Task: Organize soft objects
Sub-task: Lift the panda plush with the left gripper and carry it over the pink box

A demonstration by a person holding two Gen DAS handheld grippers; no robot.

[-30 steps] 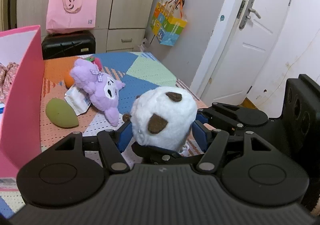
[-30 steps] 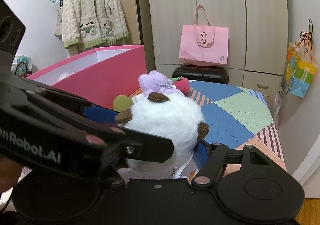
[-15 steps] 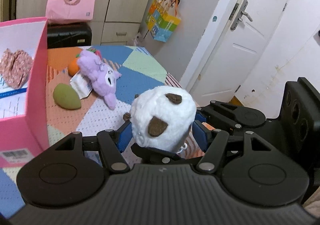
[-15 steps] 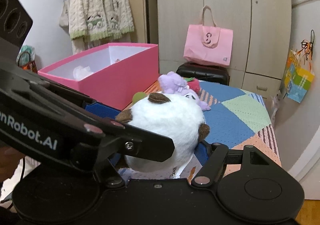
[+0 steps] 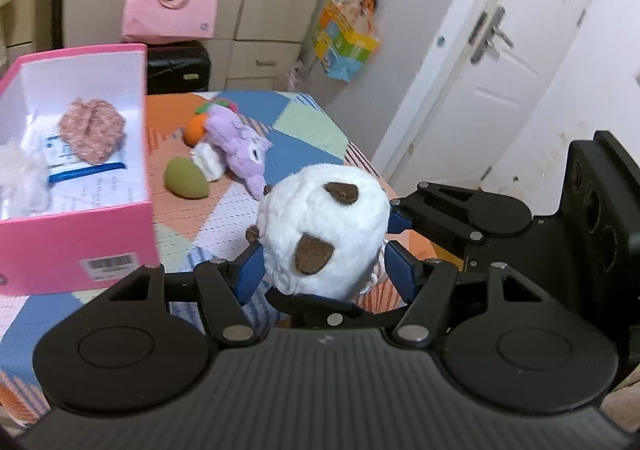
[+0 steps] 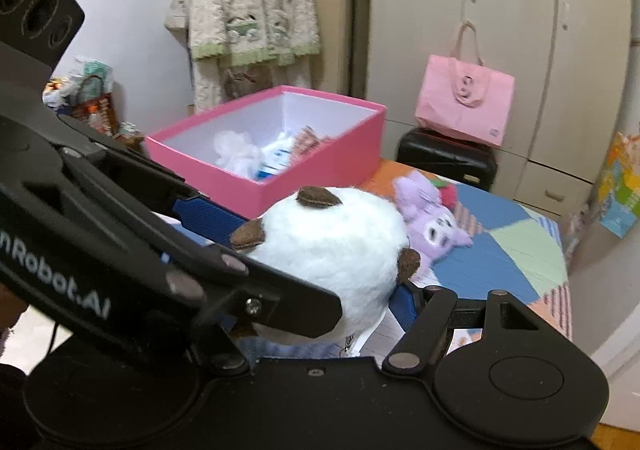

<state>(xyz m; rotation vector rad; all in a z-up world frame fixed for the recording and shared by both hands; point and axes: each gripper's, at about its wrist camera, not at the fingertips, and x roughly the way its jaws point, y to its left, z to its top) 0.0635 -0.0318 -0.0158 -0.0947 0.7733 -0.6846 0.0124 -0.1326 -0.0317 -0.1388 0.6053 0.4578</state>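
Both tools grip 1 white plush toy at once. The left tool has its blue pads pressed into the toy's 2 sides, and the right tool is clamped on the same toy from the other direction, with 1 blue finger along its far side. The toy hangs in the air above the near edge of the tabletop, clear of the patchwork cover.

The pink box stands open toward the left edge of the tabletop, already holding a patterned fabric piece and a white fluffy item. Beyond the held toy, near the middle of the tabletop, lie a purple plush toy, a green mango-shaped toy and an orange toy.

The likely next step is carrying the white toy over the box rim. The main risk is the 2 tools pulling in different directions: the plush is soft and could squeeze out of 1 grip or twist. If either tool lets go too early, the round toy could roll off the near edge to the floor. A low swing could also catch the box wall and shove the light box sideways.
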